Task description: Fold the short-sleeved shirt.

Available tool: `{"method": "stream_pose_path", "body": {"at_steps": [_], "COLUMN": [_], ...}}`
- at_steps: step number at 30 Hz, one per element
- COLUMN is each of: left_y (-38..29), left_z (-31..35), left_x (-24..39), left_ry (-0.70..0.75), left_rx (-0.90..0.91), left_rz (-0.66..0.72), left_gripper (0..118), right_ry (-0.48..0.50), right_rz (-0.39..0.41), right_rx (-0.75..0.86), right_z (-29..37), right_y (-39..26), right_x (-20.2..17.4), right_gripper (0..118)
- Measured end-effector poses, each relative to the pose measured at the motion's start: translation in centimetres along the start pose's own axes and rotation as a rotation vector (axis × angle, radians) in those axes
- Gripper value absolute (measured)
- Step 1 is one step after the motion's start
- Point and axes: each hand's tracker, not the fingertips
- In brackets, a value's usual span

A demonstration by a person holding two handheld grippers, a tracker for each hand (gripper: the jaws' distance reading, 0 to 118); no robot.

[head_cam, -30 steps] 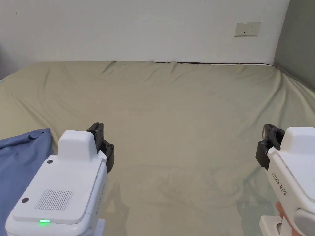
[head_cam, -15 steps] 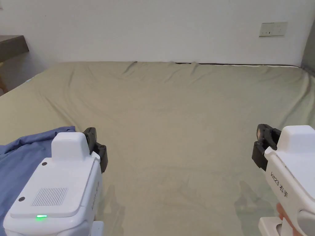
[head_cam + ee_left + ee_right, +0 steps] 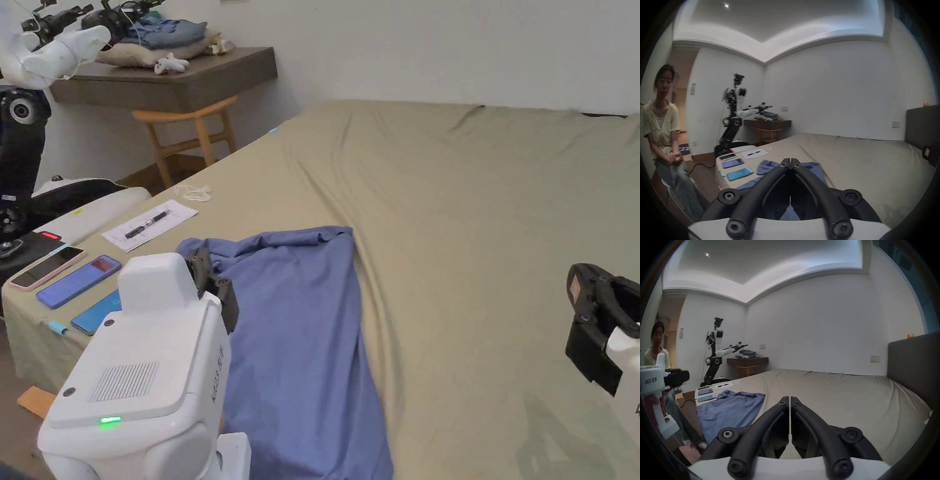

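A blue short-sleeved shirt [image 3: 300, 325] lies loosely spread near the bed's left edge, at about 7 o'clock in the head view, running from a rumpled top edge down to the bottom of the picture. The bed [image 3: 475, 206] wears an olive-beige sheet that stretches off toward 1 o'clock.

The left gripper [image 3: 212, 289] hangs above the shirt's upper left corner; in the left gripper view [image 3: 790, 162] its 2 jaws are clenched tip to tip with nothing between them, and the blue cloth lies below and beyond the tips. The right gripper [image 3: 594, 319] sits at 4 o'clock over bare sheet, well apart from the shirt; in the right gripper view [image 3: 789, 400] its jaws are closed to a hairline slit and grasp nothing, with the shirt [image 3: 730, 408] off at 9 o'clock.

On the bed's left corner, around 9 o'clock, lie 3 phones [image 3: 78, 281] side by side and, beyond them, a sheet of paper [image 3: 150, 224] with a pen [image 3: 147, 224] on it. A wall-mounted shelf [image 3: 169, 78] at 11 o'clock carries folded clothes, with a wooden stool [image 3: 187, 134] under it and a standing robot [image 3: 735, 116] beside it. A seated person [image 3: 664, 129] shows at 9 o'clock in the left gripper view.
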Motion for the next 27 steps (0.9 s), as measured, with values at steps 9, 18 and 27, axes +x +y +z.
{"method": "stream_pose_path", "body": {"at_steps": [9,18,27], "left_y": [-0.1,-0.3,-10.9], "left_z": [-2.0,-16.9,-32.6], "left_x": [0.0,5.1,6.4], "left_ry": [0.057,-0.148,-0.135], "left_rx": [-0.146,-0.343,-0.787], "left_rz": [0.011,-0.063,0.03], "left_gripper": [0,0,109], "right_ry": [0.036,-0.072,-0.196], "right_rz": [-0.025,-0.08,-0.105], "right_rx": [-0.059,-0.182,-0.268], "right_z": [-0.3,1.2,1.8], "right_y": [-0.1,-3.0,-4.7], "right_x": [0.0,5.5,8.8], "right_gripper": [2,2,2]}}
